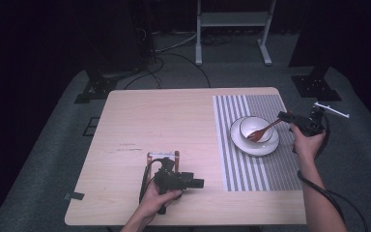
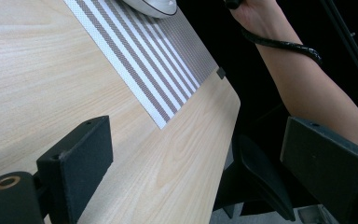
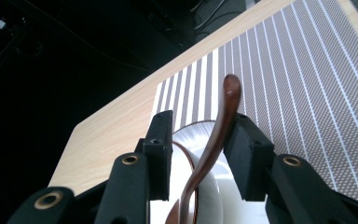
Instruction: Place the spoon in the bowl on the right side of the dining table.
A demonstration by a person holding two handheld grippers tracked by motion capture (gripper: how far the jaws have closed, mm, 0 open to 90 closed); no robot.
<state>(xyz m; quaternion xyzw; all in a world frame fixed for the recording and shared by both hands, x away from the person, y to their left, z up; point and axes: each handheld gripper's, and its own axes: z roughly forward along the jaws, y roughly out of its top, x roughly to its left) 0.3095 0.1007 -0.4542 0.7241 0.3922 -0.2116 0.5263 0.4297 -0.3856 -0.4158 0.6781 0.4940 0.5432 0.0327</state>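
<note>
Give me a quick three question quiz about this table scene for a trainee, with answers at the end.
1. True or false: the wooden fork's head rests in the bowl.
2. What lies under the plate? A) striped placemat B) bare table C) towel
3. Fill in: the left claw is ____.

Key: 1 true. 2 A. 3 open; in the left gripper view its jaws stand wide apart over the table with nothing between.

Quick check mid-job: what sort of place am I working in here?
Probably a recording studio or lab staged as a dining spot: a striped placemat with a bowl on a plate sits on a wooden table, amid dark drapes, floor cables and a metal stand.
</note>
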